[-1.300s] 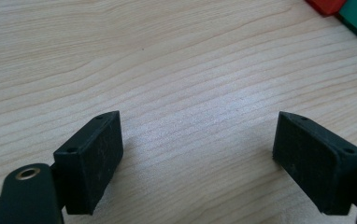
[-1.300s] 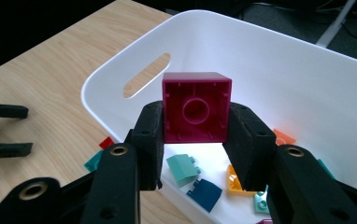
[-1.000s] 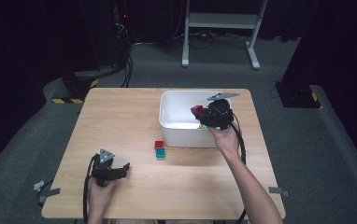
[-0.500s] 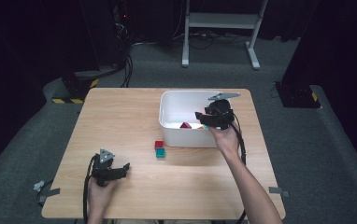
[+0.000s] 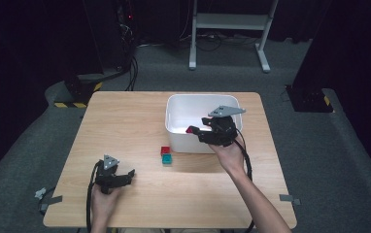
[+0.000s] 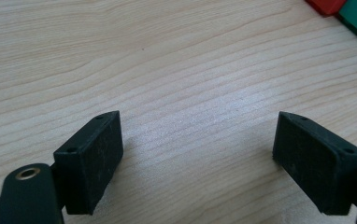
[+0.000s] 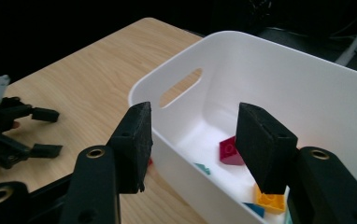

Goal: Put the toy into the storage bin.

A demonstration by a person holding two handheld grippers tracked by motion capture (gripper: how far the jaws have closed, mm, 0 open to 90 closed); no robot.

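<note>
My right gripper (image 5: 202, 134) hangs over the near wall of the white bin (image 5: 176, 109), its jaws just opened and holding nothing. Below them a dark red brick (image 7: 229, 152) lies on the bin's floor, near a yellow brick (image 7: 271, 199). My left gripper (image 5: 125, 175) rests low over the wooden table (image 5: 125, 116), jaws spread wide and empty. A red brick (image 5: 165, 150) and a teal brick (image 5: 167, 159) sit touching on the table, just in front of the bin.
</note>
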